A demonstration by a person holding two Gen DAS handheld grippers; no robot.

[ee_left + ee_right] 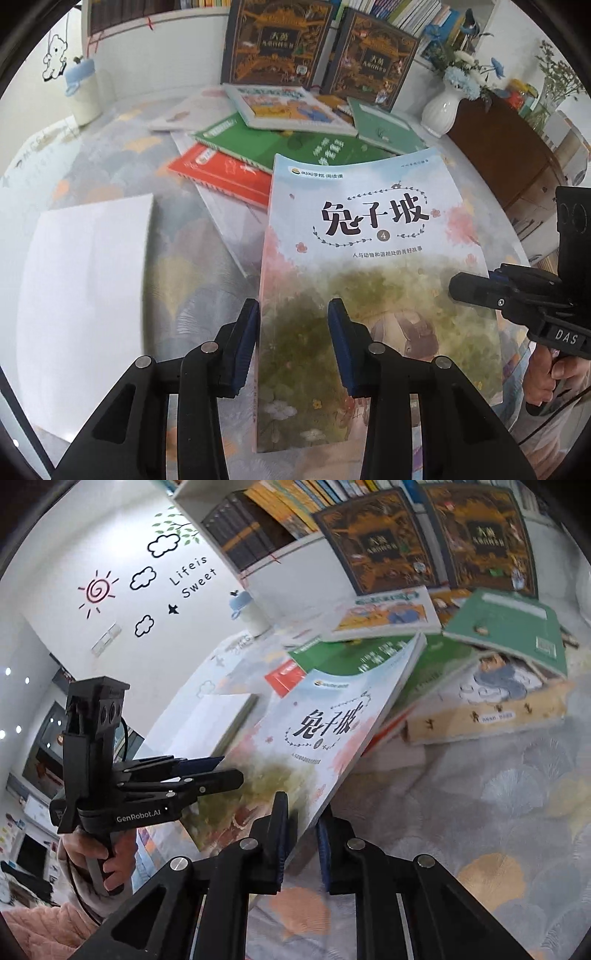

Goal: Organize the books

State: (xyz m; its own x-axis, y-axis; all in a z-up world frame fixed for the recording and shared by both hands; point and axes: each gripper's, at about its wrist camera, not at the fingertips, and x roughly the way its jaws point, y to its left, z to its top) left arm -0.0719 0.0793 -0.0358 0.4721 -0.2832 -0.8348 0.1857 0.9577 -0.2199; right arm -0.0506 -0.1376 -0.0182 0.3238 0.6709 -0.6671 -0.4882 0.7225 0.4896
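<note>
1. Nearest the cameras, one thin glossy paperback [369, 258] is held above the table: left gripper [293, 345] is clamped on its spine side, right gripper [303, 836] on its edge.
2. Behind, several flat books [258, 147] are piled loosely.
3. Farthest, two dark ornate hardcovers [277, 40] are stood upright.

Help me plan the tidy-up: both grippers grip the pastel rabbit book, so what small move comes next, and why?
Probably carry the pastel rabbit book toward the white book lying alone, since left gripper and right gripper hold its edges, tilted.
</note>
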